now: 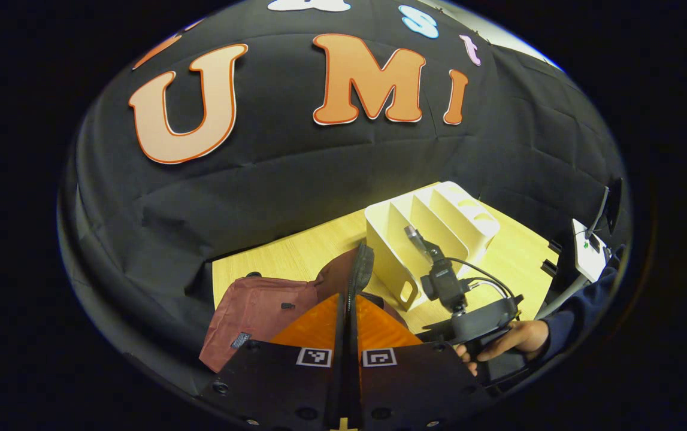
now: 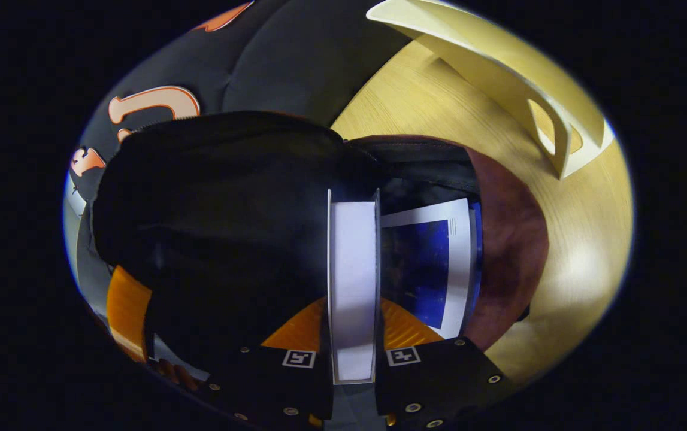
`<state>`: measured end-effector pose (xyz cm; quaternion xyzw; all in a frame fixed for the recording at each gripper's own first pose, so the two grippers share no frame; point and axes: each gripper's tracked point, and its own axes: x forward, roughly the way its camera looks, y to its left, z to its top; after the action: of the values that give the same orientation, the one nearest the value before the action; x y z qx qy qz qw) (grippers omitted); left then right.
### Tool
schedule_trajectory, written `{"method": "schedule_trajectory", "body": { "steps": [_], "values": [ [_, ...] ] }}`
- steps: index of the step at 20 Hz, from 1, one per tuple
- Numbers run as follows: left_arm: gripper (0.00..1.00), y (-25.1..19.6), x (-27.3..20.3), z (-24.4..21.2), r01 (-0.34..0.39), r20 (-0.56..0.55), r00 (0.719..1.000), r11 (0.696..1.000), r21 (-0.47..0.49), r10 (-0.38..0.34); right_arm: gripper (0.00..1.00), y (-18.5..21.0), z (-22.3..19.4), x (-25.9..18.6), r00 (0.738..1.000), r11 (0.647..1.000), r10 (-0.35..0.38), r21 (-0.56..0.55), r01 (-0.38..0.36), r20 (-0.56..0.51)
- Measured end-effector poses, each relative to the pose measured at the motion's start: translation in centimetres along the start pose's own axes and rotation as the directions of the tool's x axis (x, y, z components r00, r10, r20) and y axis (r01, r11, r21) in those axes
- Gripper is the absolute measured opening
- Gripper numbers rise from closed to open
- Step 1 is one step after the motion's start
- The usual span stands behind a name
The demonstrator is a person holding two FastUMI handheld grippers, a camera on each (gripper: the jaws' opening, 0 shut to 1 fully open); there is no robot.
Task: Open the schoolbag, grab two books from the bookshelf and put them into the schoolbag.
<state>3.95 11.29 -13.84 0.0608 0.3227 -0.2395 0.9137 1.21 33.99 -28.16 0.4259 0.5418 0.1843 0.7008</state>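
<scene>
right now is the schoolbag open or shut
Open. The left gripper holds its flap up, and the right gripper lowers a white book into the schoolbag beside a blue book.

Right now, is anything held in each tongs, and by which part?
The right tongs grip a thin white book by its edge, over the open maroon fabric schoolbag. The left tongs pinch the schoolbag's black rim.

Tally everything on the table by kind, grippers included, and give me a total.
Books: 2, a white-edged book between the right gripper's fingers and a blue-covered book already in the bag
Schoolbags: 1, maroon schoolbag
Bookshelves: 1, cream bookshelf
Grippers: 2, left gripper and right gripper
Total: 6
</scene>
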Motion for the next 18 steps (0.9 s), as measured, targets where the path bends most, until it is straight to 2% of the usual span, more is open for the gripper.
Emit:
{"method": "schedule_trajectory", "body": {
  "steps": [3,5,6,7,9,11,12,18],
  "values": [
    [0.05,0.6,0.0,-0.1,-0.013,-0.004,1.0,1.0,-0.002,0.013,0.29,0.3,-0.8,0.9,0.999,1.0,-0.011,0.028,0.012,-0.044],
    [0.04,1.0,0.1,-0.3,-0.021,-0.006,1.0,1.0,-0.009,0.021,0.36,-0.7,-1.4,0.9,0.993,0.996,-0.084,0.013,0.085,-0.079],
    [0.05,1.3,0.1,-0.6,-0.025,-0.011,1.0,1.0,-0.016,0.025,0.44,-1.1,-1.4,0.7,0.99,0.994,-0.111,-0.021,0.11,-0.085],
    [0.05,1.6,0.1,-0.8,-0.03,-0.013,0.999,0.999,-0.021,0.03,0.47,-1.3,-1.4,0.2,0.988,0.991,-0.129,-0.046,0.125,-0.087],
    [0.04,1.7,0.4,-1.1,-0.03,-0.014,0.999,0.999,-0.035,0.03,0.45,-0.7,-1.4,-0.9,0.988,0.992,-0.12,-0.05,0.116,-0.095],
    [0.05,1.7,0.6,-1.2,-0.033,-0.015,0.999,0.999,-0.039,0.032,0.72,-1.1,-0.4,-2.2,0.989,0.991,-0.126,-0.049,0.122,-0.073],
    [0.05,1.6,0.7,-1.1,-0.033,-0.014,0.999,0.999,-0.039,0.032,0.96,-1.3,0.4,-2.9,0.989,0.989,-0.139,-0.052,0.137,-0.052],
    [0.05,0.3,1.8,-1.9,-0.028,-0.027,0.999,0.999,-0.023,0.027,0.97,-4.3,4.5,-8.3,0.978,0.975,-0.195,-0.097,0.201,0.069]
  ]
}}
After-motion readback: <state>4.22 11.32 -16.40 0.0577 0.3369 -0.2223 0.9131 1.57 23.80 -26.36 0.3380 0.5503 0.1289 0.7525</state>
